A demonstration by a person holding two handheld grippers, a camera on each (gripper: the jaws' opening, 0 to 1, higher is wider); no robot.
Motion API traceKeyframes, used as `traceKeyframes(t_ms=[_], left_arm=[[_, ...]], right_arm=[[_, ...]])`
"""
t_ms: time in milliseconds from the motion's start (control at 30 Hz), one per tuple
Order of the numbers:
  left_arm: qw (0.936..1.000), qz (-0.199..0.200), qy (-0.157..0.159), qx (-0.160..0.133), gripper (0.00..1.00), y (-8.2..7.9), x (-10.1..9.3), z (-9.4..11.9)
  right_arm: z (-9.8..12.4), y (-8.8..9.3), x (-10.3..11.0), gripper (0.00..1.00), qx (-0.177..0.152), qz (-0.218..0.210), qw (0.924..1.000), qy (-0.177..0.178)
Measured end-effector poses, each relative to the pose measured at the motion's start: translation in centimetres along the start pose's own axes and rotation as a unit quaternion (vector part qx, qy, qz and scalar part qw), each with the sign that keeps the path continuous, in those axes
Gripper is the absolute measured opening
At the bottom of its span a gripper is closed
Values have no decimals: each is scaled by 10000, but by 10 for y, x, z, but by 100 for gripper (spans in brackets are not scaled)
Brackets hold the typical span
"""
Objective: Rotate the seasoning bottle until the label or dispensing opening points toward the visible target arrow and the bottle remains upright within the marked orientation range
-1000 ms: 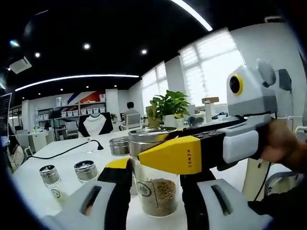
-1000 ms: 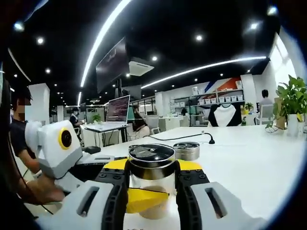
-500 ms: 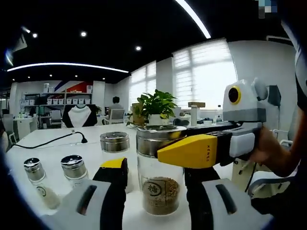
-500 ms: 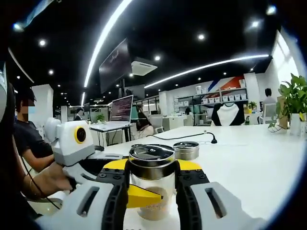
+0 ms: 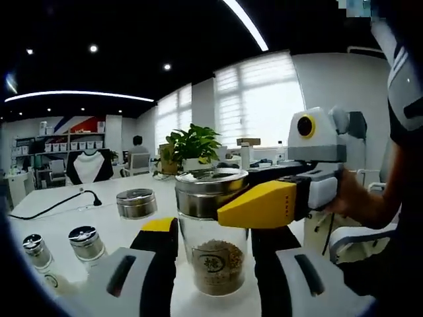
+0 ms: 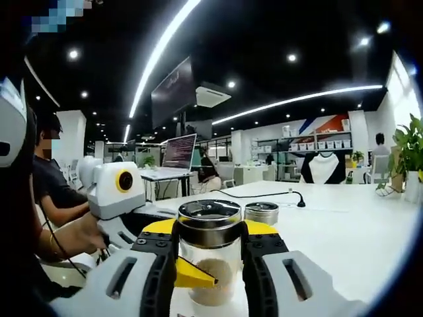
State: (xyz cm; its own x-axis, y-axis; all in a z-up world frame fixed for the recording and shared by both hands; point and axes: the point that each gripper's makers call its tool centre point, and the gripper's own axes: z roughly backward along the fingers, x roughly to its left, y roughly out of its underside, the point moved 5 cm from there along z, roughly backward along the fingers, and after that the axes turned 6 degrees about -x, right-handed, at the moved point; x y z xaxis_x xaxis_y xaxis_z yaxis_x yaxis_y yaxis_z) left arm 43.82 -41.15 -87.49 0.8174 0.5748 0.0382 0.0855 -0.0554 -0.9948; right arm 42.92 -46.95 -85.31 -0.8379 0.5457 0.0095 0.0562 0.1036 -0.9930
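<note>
The bottle (image 5: 211, 231) stands upright on the tabletop (image 5: 106, 224), dead centre in both views. The right gripper (image 6: 209, 264) has its jaws clamped on the neck just under the metal lid (image 6: 209, 213). The left gripper (image 5: 215, 264) brackets the glass body; whether its jaws press the glass I cannot tell. The round label (image 5: 213, 263) faces the left gripper view. No arrow is visible. Risk: opposing grips could tip the bottle, or twist the lid loose. Two shakers (image 5: 86, 243) stand at 9 o'clock, a tin (image 5: 136, 203) at 10.
</note>
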Motion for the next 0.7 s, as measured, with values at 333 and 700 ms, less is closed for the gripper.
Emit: traceKeyframes(t_ms=[333,700], left_arm=[[9999,78,137,-49,43,1,-3,-1],[9992,192,-211,-265,42,1,-9,0]], right_arm=[[1,-1,2,34,-60,-94,9999,-92],[3,-2,2,35,-146,-29,9998,-116]])
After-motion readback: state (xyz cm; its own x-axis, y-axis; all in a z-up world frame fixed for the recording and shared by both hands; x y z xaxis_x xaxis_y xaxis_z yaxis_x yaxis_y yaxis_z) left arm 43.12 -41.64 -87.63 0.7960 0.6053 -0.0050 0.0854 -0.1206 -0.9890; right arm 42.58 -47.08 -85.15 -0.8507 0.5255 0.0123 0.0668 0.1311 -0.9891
